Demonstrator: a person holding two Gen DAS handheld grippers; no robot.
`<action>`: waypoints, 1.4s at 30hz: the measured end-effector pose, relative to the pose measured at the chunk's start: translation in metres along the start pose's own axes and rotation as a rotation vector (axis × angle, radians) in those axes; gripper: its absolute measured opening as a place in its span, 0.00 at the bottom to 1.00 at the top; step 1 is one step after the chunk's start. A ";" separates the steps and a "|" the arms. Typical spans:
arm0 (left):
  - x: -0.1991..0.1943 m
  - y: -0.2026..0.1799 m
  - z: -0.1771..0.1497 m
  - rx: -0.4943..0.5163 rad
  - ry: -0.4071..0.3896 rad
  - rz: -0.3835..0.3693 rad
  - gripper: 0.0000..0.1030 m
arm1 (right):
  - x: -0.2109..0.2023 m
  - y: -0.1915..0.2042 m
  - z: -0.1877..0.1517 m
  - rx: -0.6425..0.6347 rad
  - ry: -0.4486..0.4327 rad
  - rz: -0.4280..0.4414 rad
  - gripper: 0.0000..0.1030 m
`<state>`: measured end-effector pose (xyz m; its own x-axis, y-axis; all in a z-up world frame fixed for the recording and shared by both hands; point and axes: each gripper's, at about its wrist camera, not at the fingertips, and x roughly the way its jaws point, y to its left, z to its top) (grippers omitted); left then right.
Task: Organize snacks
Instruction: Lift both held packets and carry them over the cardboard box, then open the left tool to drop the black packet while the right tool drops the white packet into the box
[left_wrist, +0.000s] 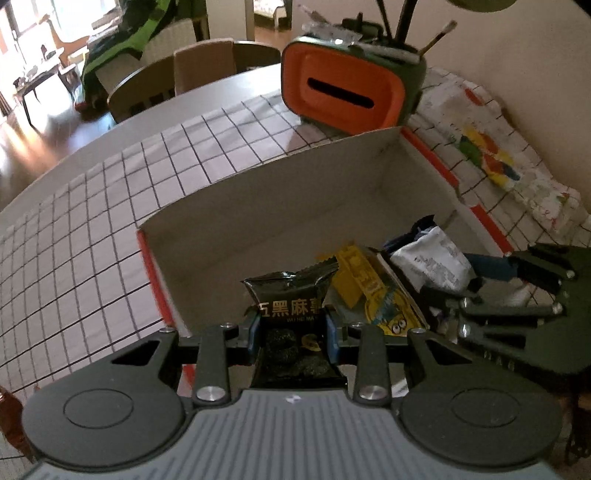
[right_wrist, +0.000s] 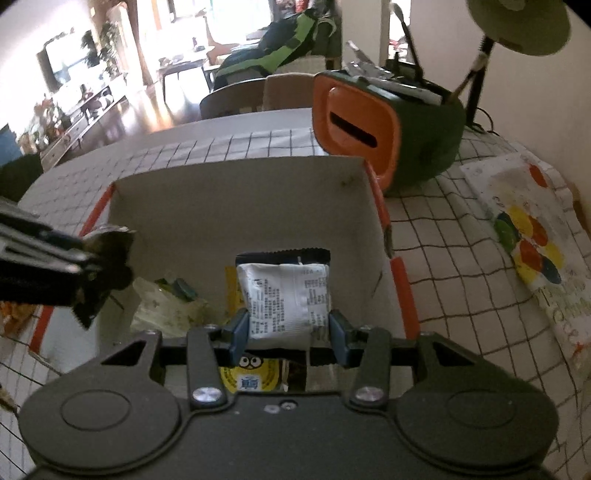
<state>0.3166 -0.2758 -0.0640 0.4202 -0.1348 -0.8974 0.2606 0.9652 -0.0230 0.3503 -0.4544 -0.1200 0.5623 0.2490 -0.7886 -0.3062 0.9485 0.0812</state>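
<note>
My left tongs (left_wrist: 291, 332) grip a black snack packet (left_wrist: 291, 314) and my right tongs (right_wrist: 288, 332) grip a white packet (right_wrist: 286, 299), both held over the cardboard box (right_wrist: 236, 206) on the table (left_wrist: 92, 206).

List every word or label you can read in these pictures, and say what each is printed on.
"五黑麻" on the black snack packet in the left gripper; the small Latin line beneath is blurred.
White packet in the right gripper: print too small.
Yellow packet: unreadable.
</note>
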 end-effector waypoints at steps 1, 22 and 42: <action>0.006 0.000 0.003 -0.002 0.010 0.004 0.32 | 0.000 0.000 0.000 0.000 0.000 0.000 0.43; 0.069 0.004 0.030 -0.047 0.183 -0.002 0.33 | 0.039 0.008 0.008 -0.110 0.095 0.039 0.43; 0.014 0.011 0.010 -0.032 0.040 -0.068 0.44 | -0.004 0.003 0.015 0.011 0.004 0.082 0.61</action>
<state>0.3337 -0.2697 -0.0727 0.3676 -0.1915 -0.9100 0.2587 0.9610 -0.0977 0.3582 -0.4494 -0.1079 0.5325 0.3247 -0.7817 -0.3421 0.9273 0.1521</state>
